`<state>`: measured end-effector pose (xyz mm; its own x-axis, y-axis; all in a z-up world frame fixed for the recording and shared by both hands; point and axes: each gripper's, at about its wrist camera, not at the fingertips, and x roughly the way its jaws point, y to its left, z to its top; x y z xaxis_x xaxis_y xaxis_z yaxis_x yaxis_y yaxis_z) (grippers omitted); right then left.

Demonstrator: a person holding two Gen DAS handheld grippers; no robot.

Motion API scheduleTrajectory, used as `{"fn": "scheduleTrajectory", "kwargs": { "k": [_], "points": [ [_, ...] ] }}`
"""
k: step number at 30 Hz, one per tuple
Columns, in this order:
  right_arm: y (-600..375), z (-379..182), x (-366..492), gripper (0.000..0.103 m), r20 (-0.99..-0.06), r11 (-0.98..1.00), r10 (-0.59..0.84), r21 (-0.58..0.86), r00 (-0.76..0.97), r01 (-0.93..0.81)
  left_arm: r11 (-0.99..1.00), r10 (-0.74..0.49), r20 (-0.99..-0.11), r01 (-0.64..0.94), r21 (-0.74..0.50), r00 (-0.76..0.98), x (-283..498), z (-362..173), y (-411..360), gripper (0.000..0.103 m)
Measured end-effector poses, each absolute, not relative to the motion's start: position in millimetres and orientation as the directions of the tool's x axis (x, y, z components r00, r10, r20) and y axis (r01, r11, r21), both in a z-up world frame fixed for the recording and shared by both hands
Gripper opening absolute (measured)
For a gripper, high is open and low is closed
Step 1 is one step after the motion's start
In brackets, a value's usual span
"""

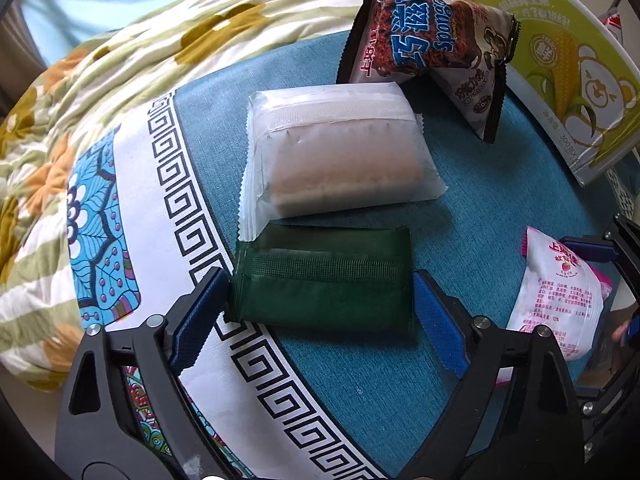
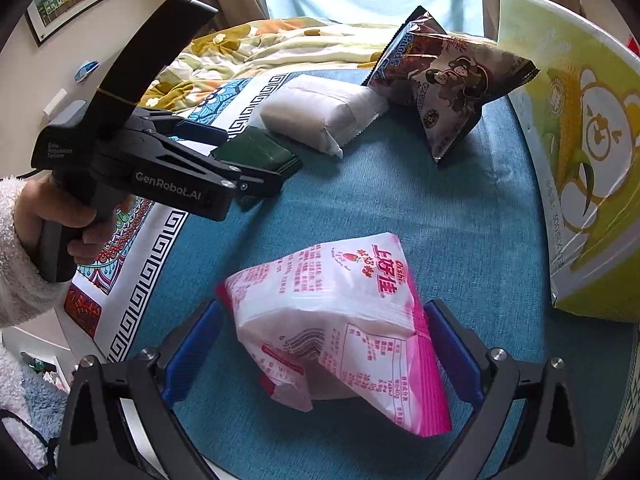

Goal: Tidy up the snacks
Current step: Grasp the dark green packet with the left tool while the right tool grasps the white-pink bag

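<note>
From the left wrist, the left gripper [image 1: 320, 312] has its jaws spread on both sides of the dark green packet [image 1: 324, 284], which lies flat on the teal cloth [image 1: 500, 208] just below the white packet [image 1: 340, 148]. The left pad seems to touch the packet's edge, and the right one is just beside it, so I cannot tell if it is already pinched. I think this packet is light, soft and a little slippery, so it is best taken across its short sides, as the jaws now stand. Its label is blurred. From the right wrist, the right gripper [image 2: 320, 344] stands with jaws spread around the pink snack bag [image 2: 340, 328]; the pads are near its sides and seem not to press. The bag looks puffy with air and light, and its content is probably fragile, so a gentle hold at the middle is better. The brown snack bag [image 2: 448, 80] leans against the green box [image 2: 580, 160], whose far part is cut off.
</note>
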<state>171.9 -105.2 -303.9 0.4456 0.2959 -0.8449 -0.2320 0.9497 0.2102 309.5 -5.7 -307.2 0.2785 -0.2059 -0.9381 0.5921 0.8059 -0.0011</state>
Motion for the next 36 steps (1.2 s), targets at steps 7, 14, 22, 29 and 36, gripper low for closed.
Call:
{"fn": "scheduleTrajectory", "kwargs": {
  "k": [7, 14, 22, 29, 36],
  "points": [
    [-104, -305, 174, 0.099, -0.842, 0.949, 0.298, 0.208, 0.45, -0.238, 0.797, -0.205, -0.941, 0.604, 0.0, 0.27, 303, -302, -8, 0.071],
    [-95, -307, 182, 0.094, -0.846, 0.95, 0.28, 0.176, 0.453, -0.259, 0.8, -0.205, -0.943, 0.599, -0.008, 0.261, 296, -300, -2, 0.069],
    [-85, -301, 192, 0.062, -0.847, 0.941, 0.292, 0.17, 0.445, -0.294, 0.827, -0.223, -0.942, 0.56, -0.046, 0.252, 285, -291, 13, 0.068],
    [-85, -284, 195, 0.053, -0.836, 0.948, 0.283, 0.171, 0.47, -0.268, 0.842, -0.245, -0.927, 0.536, -0.059, 0.283, 276, -262, 24, 0.067],
    [-95, -235, 180, 0.052, -0.794, 0.958, 0.279, 0.189, 0.54, -0.218, 0.852, -0.278, -0.898, 0.52, -0.065, 0.342, 276, -201, 19, 0.067]
  ]
}}
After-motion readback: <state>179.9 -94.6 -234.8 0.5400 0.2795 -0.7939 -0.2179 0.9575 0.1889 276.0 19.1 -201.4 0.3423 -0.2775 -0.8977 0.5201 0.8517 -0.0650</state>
